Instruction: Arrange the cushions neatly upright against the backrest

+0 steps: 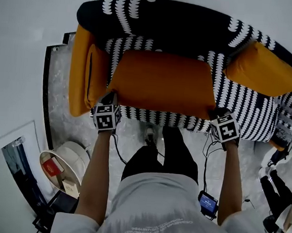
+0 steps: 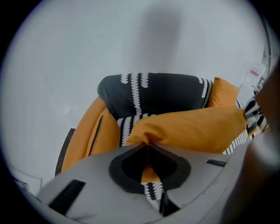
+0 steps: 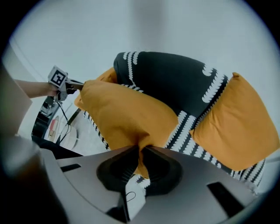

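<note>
A large orange cushion (image 1: 161, 82) hangs stretched between my two grippers above the seat of a black-and-white patterned sofa (image 1: 159, 26). My left gripper (image 1: 107, 116) is shut on the cushion's (image 2: 192, 129) near left corner, fabric pinched between its jaws. My right gripper (image 1: 225, 126) is shut on the cushion's (image 3: 124, 116) near right corner. A second orange cushion (image 1: 264, 70) leans at the sofa's right end, also plain in the right gripper view (image 3: 238, 122). A third orange cushion (image 1: 86, 75) stands against the left armrest, seen too in the left gripper view (image 2: 89, 135).
A round white side table (image 1: 62, 169) with small boxes stands at the lower left. A dark-edged rug (image 1: 48, 100) lies by the sofa's left end. Cables trail on the floor near my legs. Another person's legs (image 1: 274, 193) show at the right edge.
</note>
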A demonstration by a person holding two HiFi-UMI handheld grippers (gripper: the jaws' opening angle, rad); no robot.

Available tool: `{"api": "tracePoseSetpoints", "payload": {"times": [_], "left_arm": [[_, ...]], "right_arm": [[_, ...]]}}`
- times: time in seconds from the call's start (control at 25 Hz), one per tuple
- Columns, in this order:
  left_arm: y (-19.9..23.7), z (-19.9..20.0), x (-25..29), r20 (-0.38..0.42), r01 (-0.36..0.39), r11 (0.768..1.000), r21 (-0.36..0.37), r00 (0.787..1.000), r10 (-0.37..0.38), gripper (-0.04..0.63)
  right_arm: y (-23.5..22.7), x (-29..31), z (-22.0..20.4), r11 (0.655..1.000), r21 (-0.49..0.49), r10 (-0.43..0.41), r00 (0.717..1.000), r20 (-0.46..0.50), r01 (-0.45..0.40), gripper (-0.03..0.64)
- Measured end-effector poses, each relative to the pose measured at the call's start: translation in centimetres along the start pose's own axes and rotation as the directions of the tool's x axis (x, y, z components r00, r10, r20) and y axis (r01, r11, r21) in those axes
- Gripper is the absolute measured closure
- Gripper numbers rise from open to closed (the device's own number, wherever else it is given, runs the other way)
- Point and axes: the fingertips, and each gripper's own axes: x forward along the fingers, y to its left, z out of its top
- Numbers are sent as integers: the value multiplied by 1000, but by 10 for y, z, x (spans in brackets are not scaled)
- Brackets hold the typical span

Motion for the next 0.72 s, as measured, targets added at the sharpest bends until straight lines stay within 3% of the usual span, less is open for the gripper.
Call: {"api": "tracePoseSetpoints", "payload": {"times": [0.16, 0.32, 0.44, 0.56, 0.72], "left_arm": [[6, 34, 11, 43, -6, 1000, -26, 999, 7, 561], [8, 53, 26, 2, -12, 998, -57, 1000, 12, 561], [12, 85, 27, 71, -30, 996, -83, 997, 36, 560], [16, 128, 37, 132, -71, 995, -72, 988, 80, 560], [21, 181, 64, 113, -87, 995, -39, 989, 91, 561]], "right_arm": [[-19, -7, 35, 1000, -10, -11, 999, 53, 11, 569], [-34, -12, 59, 1000, -10, 4, 996, 90, -3, 569], [-53, -23, 87, 999, 0, -47, 985, 167, 47, 569], [-81, -29, 121, 996, 36, -86, 969, 232, 80, 569], [-117, -30, 165, 995, 89, -76, 952, 297, 51, 569]]}}
